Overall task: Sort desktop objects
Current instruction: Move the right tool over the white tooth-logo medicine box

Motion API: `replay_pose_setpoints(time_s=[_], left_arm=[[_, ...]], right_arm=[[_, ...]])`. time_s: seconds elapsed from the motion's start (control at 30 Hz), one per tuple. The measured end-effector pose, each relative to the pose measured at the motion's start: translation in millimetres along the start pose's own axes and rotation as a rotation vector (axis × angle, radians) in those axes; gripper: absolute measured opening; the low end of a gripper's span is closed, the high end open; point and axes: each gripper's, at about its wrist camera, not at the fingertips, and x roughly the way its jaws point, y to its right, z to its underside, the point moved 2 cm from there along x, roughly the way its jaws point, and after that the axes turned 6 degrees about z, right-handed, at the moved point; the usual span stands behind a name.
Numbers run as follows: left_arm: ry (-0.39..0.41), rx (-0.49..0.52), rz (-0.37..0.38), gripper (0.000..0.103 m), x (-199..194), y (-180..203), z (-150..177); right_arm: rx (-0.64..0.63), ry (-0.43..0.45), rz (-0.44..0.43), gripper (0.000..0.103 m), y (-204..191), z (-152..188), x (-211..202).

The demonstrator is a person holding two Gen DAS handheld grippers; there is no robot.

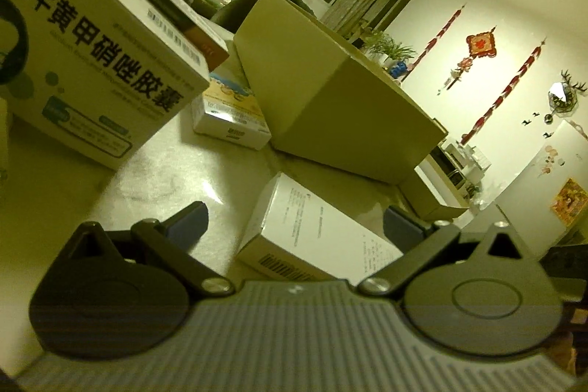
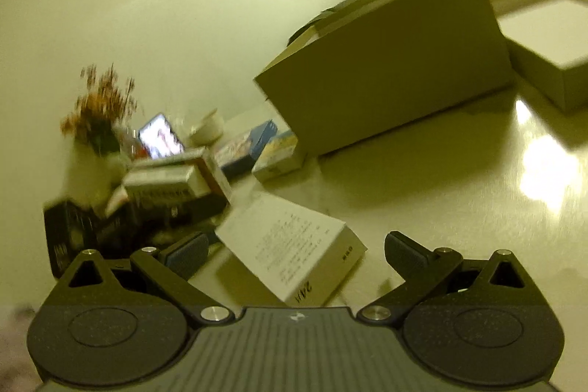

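**Desk:** What is in reach of each claw?

**Photographer:** The left gripper [image 1: 294, 226] has its jaws spread wide, nothing clamped, over a pale glossy tabletop [image 1: 165, 179]. A white carton with fine print [image 1: 316, 230] lies flat between the two blue-padded fingers [image 1: 189, 221], a barcode on its near end. The right gripper [image 2: 296, 250] is just as open. A similar white carton [image 2: 294, 252] lies between its fingers, tilted, with small printed lines on top and large figures on the near edge too blurred to read surely.

**Desk:** Any legible labels?

**Photographer:** Only in the left wrist view. At 10 o'clock a large white medicine box [image 1: 92, 61] carries bold Chinese characters, 人工牛黄甲硝唑胶囊, with barcodes along its top edge. Just beyond it, at 12 o'clock, sits a small yellow-and-blue packet [image 1: 229, 112], its text too small to read. A plain brown cardboard box [image 1: 330, 98] stands behind, touching that packet.

**Desk:** And what does the other camera add?

**Photographer:** The right wrist view shows the brown cardboard box [image 2: 389, 61] at 1 o'clock, a white flat box [image 2: 551, 50] at 2 o'clock, and at 10 o'clock a heap of stacked cartons [image 2: 172, 186] beside dried flowers [image 2: 103, 105], a lit screen [image 2: 161, 138] and a small bowl [image 2: 207, 129]. Motion blur defeats all print there.
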Motion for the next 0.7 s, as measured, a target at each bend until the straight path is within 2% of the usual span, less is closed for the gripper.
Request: replay_pose_setpoints(time_s=[0.13,0.27,0.53,0.7], left_arm=[[0.016,0.030,-0.055,0.103,-12,5,0],[0.061,0.054,-0.093,0.103,-29,10,-4],[0.201,0.079,-0.171,0.103,-81,7,-27],[0.274,0.087,-0.227,0.103,-102,2,-41]], right_arm=[[-0.121,0.012,0.024,0.103,-13,-2,-2],[-0.186,0.027,-0.015,0.103,-29,-10,0],[-0.248,0.015,-0.103,0.101,-61,-29,26],[-0.272,0.002,-0.140,0.095,-82,-39,45]])
